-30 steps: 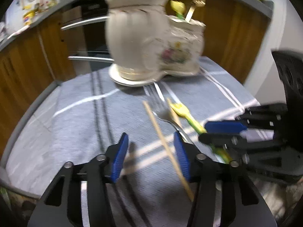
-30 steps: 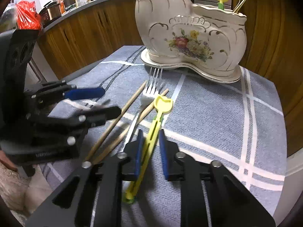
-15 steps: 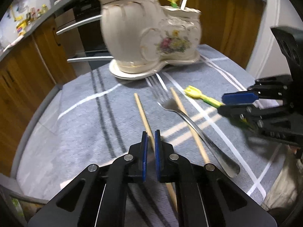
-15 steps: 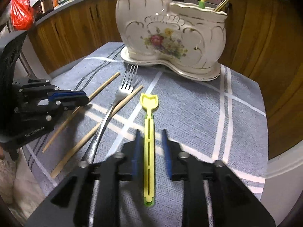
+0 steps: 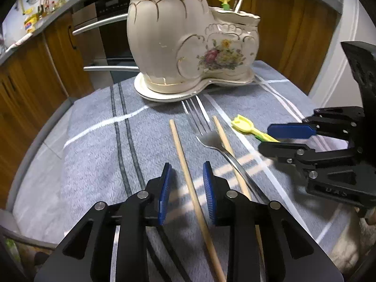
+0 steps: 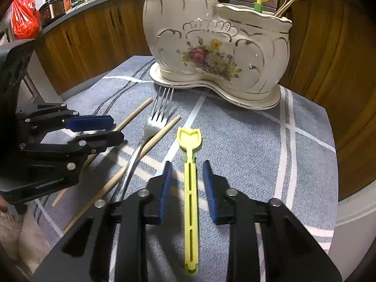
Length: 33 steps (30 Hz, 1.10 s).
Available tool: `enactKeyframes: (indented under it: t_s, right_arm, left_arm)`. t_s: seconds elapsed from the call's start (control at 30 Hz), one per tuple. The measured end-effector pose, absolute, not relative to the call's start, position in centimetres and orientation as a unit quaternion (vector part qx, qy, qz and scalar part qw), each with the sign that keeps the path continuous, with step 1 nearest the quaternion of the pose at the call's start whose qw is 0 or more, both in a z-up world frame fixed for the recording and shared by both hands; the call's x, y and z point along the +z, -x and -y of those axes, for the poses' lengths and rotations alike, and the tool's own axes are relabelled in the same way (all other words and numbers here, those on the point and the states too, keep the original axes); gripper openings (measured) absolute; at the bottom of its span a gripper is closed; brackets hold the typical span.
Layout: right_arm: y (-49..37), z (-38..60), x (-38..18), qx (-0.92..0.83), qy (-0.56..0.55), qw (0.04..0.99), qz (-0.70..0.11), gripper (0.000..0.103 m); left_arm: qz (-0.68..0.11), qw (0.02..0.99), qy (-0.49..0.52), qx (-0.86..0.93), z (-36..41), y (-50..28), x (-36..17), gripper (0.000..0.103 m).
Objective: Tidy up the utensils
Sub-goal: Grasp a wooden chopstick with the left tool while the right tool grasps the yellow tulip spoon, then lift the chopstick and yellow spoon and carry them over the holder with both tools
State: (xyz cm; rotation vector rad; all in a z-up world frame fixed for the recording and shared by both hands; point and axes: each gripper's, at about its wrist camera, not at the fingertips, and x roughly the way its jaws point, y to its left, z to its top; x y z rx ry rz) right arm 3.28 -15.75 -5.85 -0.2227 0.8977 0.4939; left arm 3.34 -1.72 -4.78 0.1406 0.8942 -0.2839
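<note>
A cream floral ceramic holder (image 5: 188, 47) stands at the back of the grey cloth, also in the right wrist view (image 6: 216, 44), with a gold fork and a yellow utensil in it. On the cloth lie two wooden chopsticks, a steel fork (image 5: 206, 136) and a yellow plastic utensil (image 6: 190, 183). My left gripper (image 5: 186, 174) is open, its pads either side of the left chopstick (image 5: 185, 166). My right gripper (image 6: 188, 171) is open, its pads either side of the yellow utensil's handle. The second chopstick (image 5: 225, 141) lies across the fork.
The grey striped cloth (image 5: 94, 145) covers a small table with edges close on all sides. Wooden cabinets (image 6: 94, 37) and an oven (image 5: 105, 23) stand behind. A red bag (image 6: 23, 18) sits on the far counter.
My left gripper was shut half a second ago and has opened around the left chopstick. My right gripper has opened wider around the yellow utensil, which has not moved.
</note>
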Motion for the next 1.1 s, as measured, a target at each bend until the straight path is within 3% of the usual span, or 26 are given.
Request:
enactKeyframes:
  t_s: [0.1,0.27,0.33,0.43,0.57,1.1]
  right_arm:
    - [-3.0,16.2,-5.5,0.238,0.108,0.865,-0.428,0.010]
    - [-3.1,15.9,-5.6,0.241,0.113,0.865,-0.424,0.010]
    - [-3.1,16.0,-5.5,0.242,0.113,0.866,-0.422,0.010]
    - [-3.0,16.6,-4.8,0.247,0.101,0.870,-0.415,0.010]
    - [-2.6,18.0,-3.2,0.263,0.070,0.878,-0.393,0.010]
    - [-2.6,22.6,5.3,0.275,-0.068,0.937,-0.207,0.010]
  left_arm:
    - [-0.431,0.890,-0.070,-0.131,1.9,-4.1,-4.8,0.032]
    - [-0.432,0.890,-0.078,-0.123,1.9,-4.8,-4.9,0.031]
    - [-0.429,0.890,-0.095,-0.124,2.2,-4.8,-4.9,0.017]
    - [-0.427,0.890,-0.101,-0.127,2.0,-4.6,-4.9,0.008]
    - [-0.419,0.896,-0.087,-0.120,0.8,-4.4,-4.5,0.005]
    - [-0.195,0.965,0.043,-0.171,-2.7,-2.1,5.9,0.005]
